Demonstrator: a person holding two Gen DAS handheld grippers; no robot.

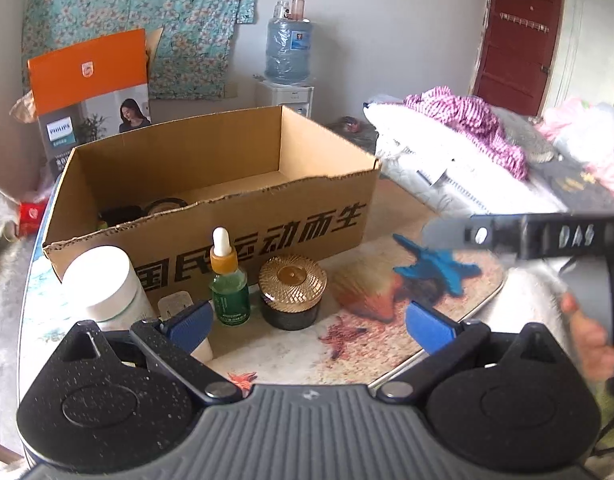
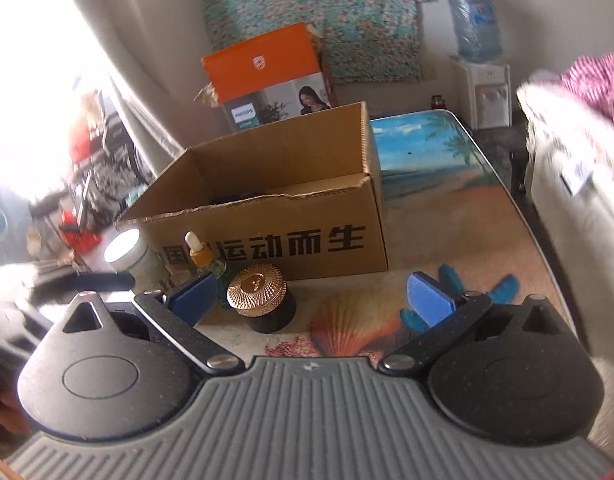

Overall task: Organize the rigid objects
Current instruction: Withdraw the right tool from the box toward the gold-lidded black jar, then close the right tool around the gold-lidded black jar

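Observation:
An open cardboard box (image 1: 247,216) (image 2: 291,232) stands on the table with a round tin and dark items in its left end. In front of it stand a white jar (image 1: 107,284) (image 2: 125,254), a green dropper bottle (image 1: 229,284) (image 2: 205,260) and a black jar with a gold lid (image 1: 291,292) (image 2: 261,296). My left gripper (image 1: 307,326) is open and empty, just in front of the bottle and the gold-lidded jar. My right gripper (image 2: 311,300) is open and empty, with the gold-lidded jar near its left finger. It also shows blurred in the left wrist view (image 1: 439,234).
The table top (image 1: 371,320) (image 2: 447,208) has a beach print with shells and starfish. An orange Philips box (image 1: 87,92) (image 2: 267,76) stands behind the cardboard box. A water dispenser (image 1: 287,60) is by the wall. A bed with clothes (image 1: 467,136) lies on the right.

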